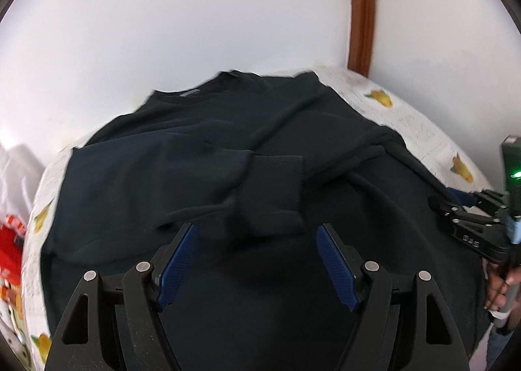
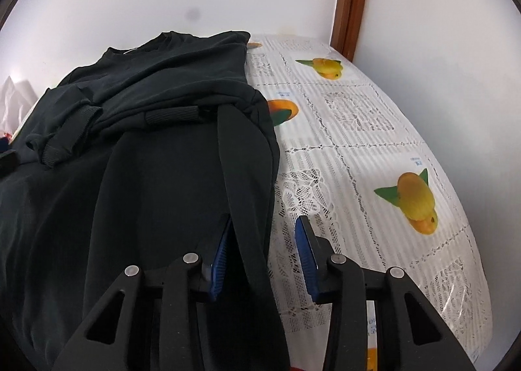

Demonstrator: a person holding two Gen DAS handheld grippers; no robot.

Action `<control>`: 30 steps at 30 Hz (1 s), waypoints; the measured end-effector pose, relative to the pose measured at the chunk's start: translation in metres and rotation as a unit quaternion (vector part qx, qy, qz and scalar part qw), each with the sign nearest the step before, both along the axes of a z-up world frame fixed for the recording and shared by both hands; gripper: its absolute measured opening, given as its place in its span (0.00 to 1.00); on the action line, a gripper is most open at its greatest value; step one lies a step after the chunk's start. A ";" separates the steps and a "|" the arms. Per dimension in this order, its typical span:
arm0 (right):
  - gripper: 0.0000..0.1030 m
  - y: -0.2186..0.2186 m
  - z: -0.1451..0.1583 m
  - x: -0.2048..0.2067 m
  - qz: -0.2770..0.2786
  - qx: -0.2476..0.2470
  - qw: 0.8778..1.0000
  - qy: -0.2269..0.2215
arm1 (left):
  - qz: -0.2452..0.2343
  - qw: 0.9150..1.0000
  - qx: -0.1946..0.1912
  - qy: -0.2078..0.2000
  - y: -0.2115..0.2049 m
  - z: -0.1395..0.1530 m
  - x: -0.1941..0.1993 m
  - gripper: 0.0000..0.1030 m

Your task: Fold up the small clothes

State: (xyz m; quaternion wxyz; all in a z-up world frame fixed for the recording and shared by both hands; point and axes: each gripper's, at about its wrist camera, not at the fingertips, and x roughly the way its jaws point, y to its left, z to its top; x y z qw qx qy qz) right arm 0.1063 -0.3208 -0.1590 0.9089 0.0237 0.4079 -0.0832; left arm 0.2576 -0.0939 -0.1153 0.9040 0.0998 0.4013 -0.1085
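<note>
A dark sweater lies spread on the table with both sleeves folded across its body. One ribbed cuff rests just ahead of my left gripper, which hovers open over the sweater's middle with nothing between its blue pads. In the right wrist view the sweater fills the left half. My right gripper straddles its right side edge: the left pad touches the cloth, the right pad stands apart over the tablecloth. The right gripper also shows at the sweater's right edge in the left wrist view.
A white lace tablecloth printed with fruit covers the table, against a white wall and a brown wooden frame. Red and white packaging sits at the table's left. A person's hand holds the right gripper's handle.
</note>
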 end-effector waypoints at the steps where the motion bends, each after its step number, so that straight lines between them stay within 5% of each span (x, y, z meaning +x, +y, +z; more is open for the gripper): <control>1: 0.37 0.000 -0.001 0.000 -0.001 0.002 1.000 -0.001 | -0.001 1.000 0.007 0.002 -0.006 -0.004 0.003 0.71; 13: 0.39 0.000 -0.005 0.001 -0.002 0.002 1.000 -0.008 | 0.012 0.996 0.085 -0.001 -0.051 -0.047 0.041 0.58; 16: 0.40 -0.002 -0.005 0.002 -0.005 0.004 1.000 -0.008 | 0.020 0.994 0.106 -0.021 -0.054 -0.048 0.042 0.34; 18: 0.41 -0.002 -0.005 0.002 -0.006 0.006 1.000 -0.009 | 0.014 0.996 0.084 -0.014 -0.048 -0.040 0.043 0.18; 22: 0.42 -0.003 -0.006 0.002 -0.007 0.005 1.000 -0.009 | 0.024 0.999 0.023 -0.016 -0.018 -0.011 0.044 0.16; 30: 0.45 0.002 0.003 0.005 0.000 -0.030 0.999 0.013 | 0.097 0.993 -0.034 -0.056 0.094 0.048 0.046 0.16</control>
